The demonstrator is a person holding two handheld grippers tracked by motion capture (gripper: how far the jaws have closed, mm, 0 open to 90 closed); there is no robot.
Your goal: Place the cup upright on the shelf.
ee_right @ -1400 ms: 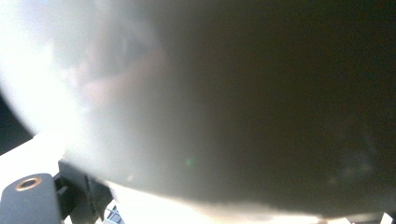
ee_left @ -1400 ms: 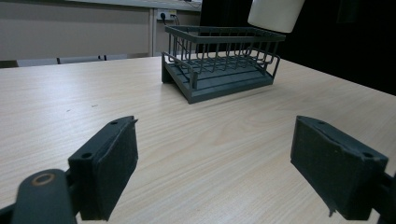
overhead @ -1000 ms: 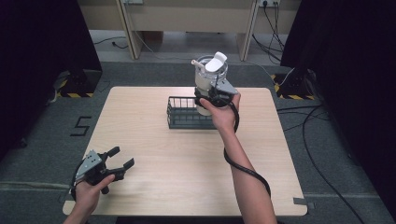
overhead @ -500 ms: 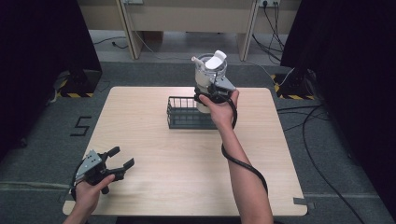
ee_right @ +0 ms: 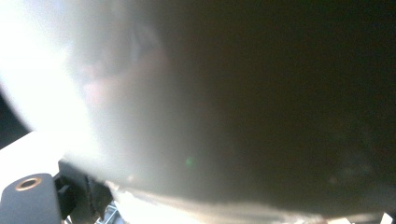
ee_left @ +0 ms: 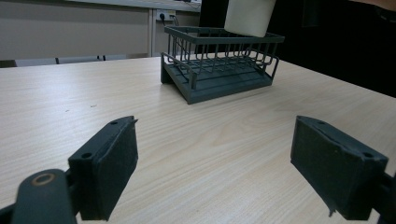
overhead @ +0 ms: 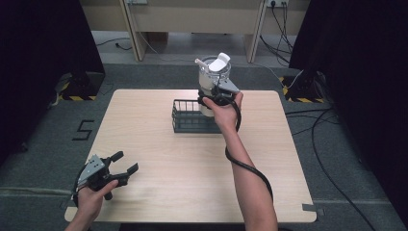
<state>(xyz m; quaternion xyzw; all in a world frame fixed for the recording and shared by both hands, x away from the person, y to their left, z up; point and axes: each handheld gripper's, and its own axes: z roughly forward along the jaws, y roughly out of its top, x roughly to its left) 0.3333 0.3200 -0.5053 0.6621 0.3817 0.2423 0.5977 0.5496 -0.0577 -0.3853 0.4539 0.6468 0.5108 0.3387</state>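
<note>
Little has shifted: your right hand-held gripper (overhead: 217, 94) holds the white jug (overhead: 212, 77) above the rack (overhead: 190, 118).
It stays clamped; lowering remains. Left hand-held gripper (overhead: 118, 167) rests apart.

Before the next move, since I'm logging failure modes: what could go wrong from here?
The white container, gripped by the right gripper, hangs above the wire basket; its base could catch the basket's rim on lowering. It is tall, so it may tip. The right gripper view is blocked by the container, hiding alignment.
</note>
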